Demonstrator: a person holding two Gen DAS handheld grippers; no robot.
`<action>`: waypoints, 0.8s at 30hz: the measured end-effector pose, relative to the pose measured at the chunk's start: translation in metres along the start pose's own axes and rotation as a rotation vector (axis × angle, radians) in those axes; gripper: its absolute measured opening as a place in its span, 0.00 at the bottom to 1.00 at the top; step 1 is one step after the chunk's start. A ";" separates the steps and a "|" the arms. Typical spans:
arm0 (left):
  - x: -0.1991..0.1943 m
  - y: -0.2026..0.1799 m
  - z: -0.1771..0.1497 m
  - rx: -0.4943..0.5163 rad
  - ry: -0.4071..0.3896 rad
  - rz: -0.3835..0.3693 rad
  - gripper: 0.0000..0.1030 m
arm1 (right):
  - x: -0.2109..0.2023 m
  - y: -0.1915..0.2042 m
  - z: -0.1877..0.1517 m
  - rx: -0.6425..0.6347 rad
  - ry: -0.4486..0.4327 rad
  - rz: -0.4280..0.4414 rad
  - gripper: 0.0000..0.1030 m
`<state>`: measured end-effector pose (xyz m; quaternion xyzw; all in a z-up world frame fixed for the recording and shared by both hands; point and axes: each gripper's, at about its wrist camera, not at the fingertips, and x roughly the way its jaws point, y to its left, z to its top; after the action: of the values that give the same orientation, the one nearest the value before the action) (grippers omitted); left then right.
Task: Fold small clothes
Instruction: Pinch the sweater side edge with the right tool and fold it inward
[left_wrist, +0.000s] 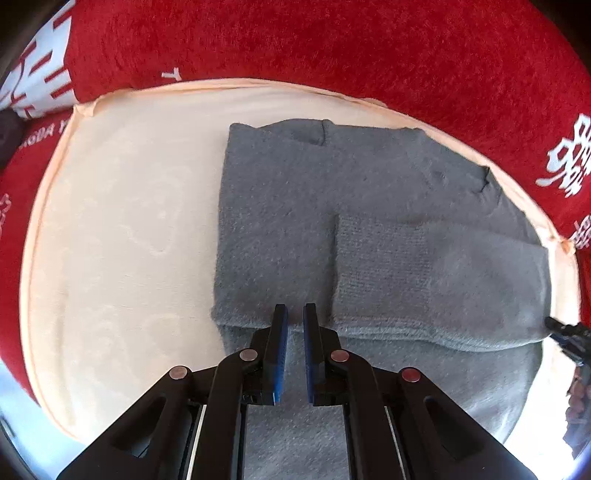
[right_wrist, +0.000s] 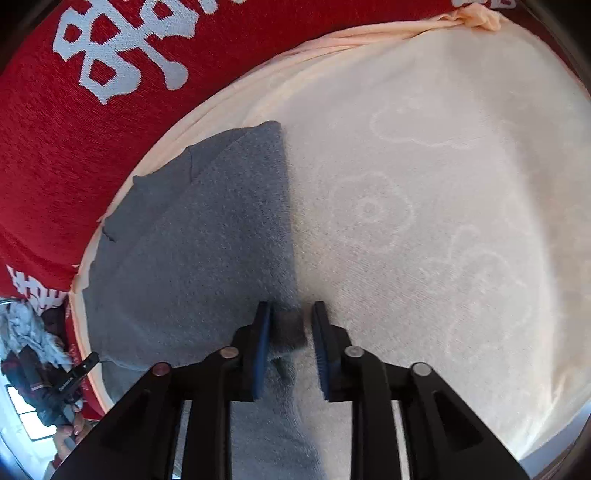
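**Grey garment folded on a cream towel, both tools above it**

The grey garment (left_wrist: 280, 206) lies folded on a cream towel (left_wrist: 122, 206) spread over a red cloth (left_wrist: 332, 44) with white characters. In the left wrist view the garment fills the middle and the 3 o'clock side; a folded panel lies across it toward 4 o'clock. Its near part is hidden behind the left tool (left_wrist: 295, 314), whose blue pads stand almost together with nothing pinched between them.

In the right wrist view the garment runs from 10 o'clock to the centre. The right tool (right_wrist: 290, 314) has its pads apart, with a fold of grey fabric rising between them; whether the pads press on it is hard to make out. The left tool appears small and partly cut off at 8 o'clock.
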<state>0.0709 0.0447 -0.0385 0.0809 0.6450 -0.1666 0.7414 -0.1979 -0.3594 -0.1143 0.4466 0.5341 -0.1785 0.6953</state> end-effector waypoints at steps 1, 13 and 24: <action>-0.001 -0.002 -0.001 0.010 -0.002 0.008 0.08 | -0.004 -0.001 -0.001 0.007 -0.010 -0.002 0.35; -0.012 -0.017 -0.012 0.003 -0.013 0.039 0.91 | 0.013 -0.014 0.052 0.100 0.001 0.109 0.40; -0.007 -0.032 -0.016 0.014 -0.002 0.025 0.91 | -0.005 -0.016 0.053 -0.037 -0.012 -0.096 0.17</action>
<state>0.0435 0.0210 -0.0306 0.0941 0.6421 -0.1619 0.7434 -0.1802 -0.4121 -0.1152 0.4063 0.5539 -0.2046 0.6973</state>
